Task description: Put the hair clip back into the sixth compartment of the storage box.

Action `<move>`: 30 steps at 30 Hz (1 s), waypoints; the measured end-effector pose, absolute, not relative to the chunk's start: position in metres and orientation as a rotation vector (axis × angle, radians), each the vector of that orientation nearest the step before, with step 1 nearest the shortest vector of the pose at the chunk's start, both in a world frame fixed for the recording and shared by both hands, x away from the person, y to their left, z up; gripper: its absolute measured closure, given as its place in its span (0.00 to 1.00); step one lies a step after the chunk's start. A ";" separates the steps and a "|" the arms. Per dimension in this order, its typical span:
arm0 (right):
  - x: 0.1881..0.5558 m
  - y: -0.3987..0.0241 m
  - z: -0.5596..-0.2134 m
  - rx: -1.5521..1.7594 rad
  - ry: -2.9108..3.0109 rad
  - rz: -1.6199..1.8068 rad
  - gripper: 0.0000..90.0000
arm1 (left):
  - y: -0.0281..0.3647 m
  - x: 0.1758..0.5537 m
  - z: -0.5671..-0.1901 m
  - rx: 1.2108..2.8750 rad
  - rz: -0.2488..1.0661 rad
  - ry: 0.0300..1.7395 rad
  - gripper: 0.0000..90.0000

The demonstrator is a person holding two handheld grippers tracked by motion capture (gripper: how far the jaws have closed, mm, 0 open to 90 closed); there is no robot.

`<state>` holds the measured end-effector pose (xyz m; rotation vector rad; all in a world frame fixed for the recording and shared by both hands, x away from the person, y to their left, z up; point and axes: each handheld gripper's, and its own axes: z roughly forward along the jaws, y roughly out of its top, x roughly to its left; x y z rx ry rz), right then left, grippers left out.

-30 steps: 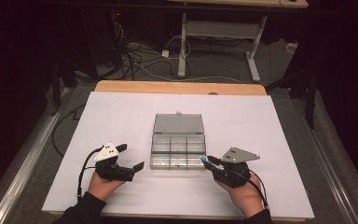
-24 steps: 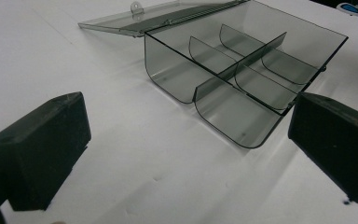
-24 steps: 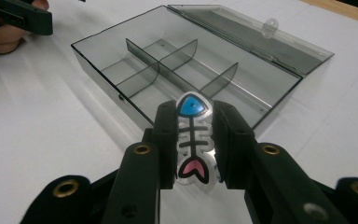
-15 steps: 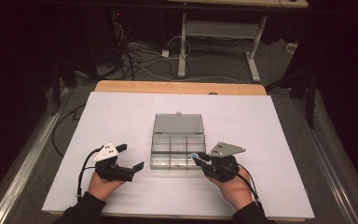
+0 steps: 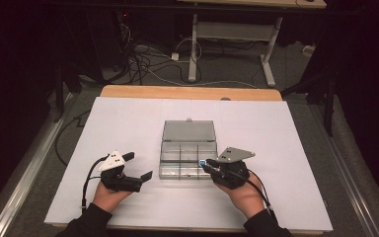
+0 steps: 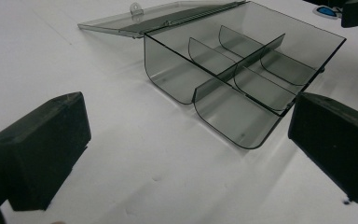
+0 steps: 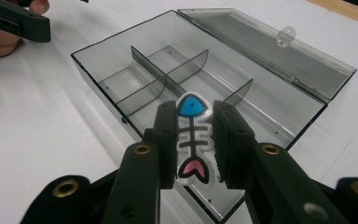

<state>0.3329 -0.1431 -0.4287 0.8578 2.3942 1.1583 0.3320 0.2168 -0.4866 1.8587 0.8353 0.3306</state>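
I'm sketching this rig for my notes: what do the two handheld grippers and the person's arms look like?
Both the left gripper and the right gripper are black, with blocky black jaws, brass-coloured rivets on the right one, a thin black cable trailing back from each, and a pale three-cornered plate on top, whiter on the left. The person wears dark long sleeves.

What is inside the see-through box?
The box lies open, its lid folded back flat. Dividers split it into compartments, and those in sight hold nothing. The right gripper holding the fish sticker covers part of the near corner, so that bit stays hidden.
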 end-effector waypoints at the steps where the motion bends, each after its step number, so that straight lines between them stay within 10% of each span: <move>1: 0.334 -0.143 -0.430 0.860 2.400 1.152 0.81 | 0.217 0.332 -0.487 1.858 0.330 0.835 0.00; 30: 0.352 -0.145 -0.445 0.931 2.460 1.086 0.81 | 0.217 0.332 -0.487 1.860 0.331 0.831 0.00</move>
